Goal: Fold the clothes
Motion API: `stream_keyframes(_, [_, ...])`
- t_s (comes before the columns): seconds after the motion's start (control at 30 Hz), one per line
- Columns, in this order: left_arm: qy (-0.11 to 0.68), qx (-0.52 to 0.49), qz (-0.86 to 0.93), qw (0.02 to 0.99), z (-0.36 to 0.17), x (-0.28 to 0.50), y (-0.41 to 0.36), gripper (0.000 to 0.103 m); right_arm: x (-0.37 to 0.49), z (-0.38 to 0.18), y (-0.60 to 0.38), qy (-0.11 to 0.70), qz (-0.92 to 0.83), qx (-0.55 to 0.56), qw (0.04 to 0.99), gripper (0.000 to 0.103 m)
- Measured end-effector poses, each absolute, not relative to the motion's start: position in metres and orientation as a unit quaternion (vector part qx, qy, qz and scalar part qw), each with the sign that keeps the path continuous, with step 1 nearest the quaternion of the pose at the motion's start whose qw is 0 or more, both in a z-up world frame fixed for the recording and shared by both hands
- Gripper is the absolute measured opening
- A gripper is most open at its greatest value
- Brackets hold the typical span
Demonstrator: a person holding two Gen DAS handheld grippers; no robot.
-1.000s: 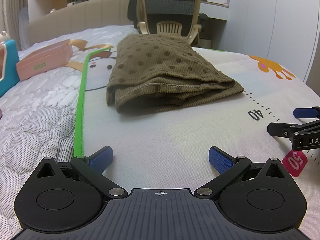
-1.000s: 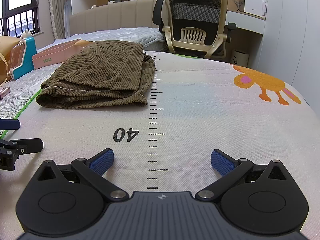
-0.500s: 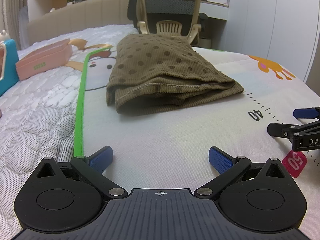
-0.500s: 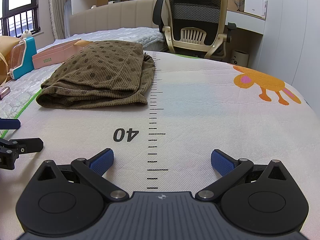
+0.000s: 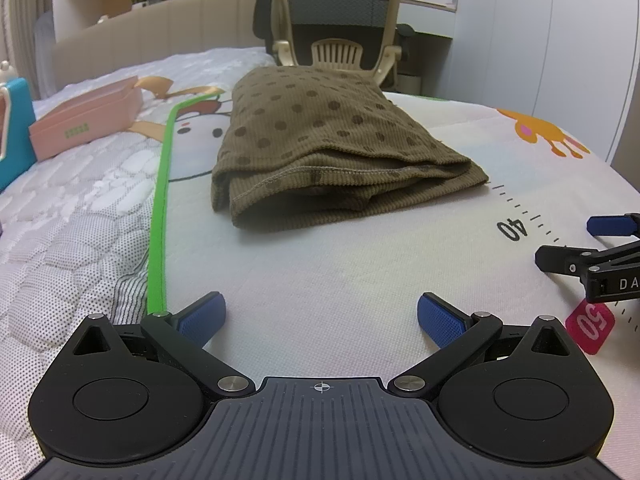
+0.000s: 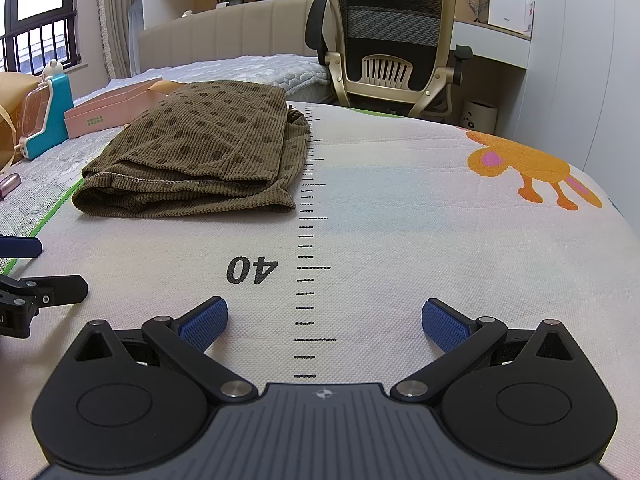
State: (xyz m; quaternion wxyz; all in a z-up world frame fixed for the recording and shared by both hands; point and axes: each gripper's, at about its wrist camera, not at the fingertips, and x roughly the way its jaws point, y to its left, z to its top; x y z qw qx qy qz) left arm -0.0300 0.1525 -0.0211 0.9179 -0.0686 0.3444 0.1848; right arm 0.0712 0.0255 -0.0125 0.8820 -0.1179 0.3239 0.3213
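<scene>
Brown dotted cloth (image 5: 332, 160) lies folded on the mat (image 5: 360, 280), ahead of both claws. Left gripper (image 5: 320, 316) sits low over the mat, jaws wide apart, empty. Right gripper (image 6: 324, 318) likewise: low, wide apart, empty, cloth ahead-left, grippers side by side.

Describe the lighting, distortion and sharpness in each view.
Left wrist: warm, dim indoor light; a dark shadow sits in the garment's open fold; fisheye bows the mat's green edge; black corners. Right wrist: cooler, brighter, with the window near blown out; chair and walls curve. Both sharp.
</scene>
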Motion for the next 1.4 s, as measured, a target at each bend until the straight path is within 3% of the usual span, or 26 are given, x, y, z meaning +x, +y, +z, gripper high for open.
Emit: stream_keyframes(1.4, [0.341,-0.07,0.183,0.919,-0.0216,-0.0314,0.1559,0.103,0.0716,-0.0126,0.0252,0.323,0.322,-0.117,0.882,0.103])
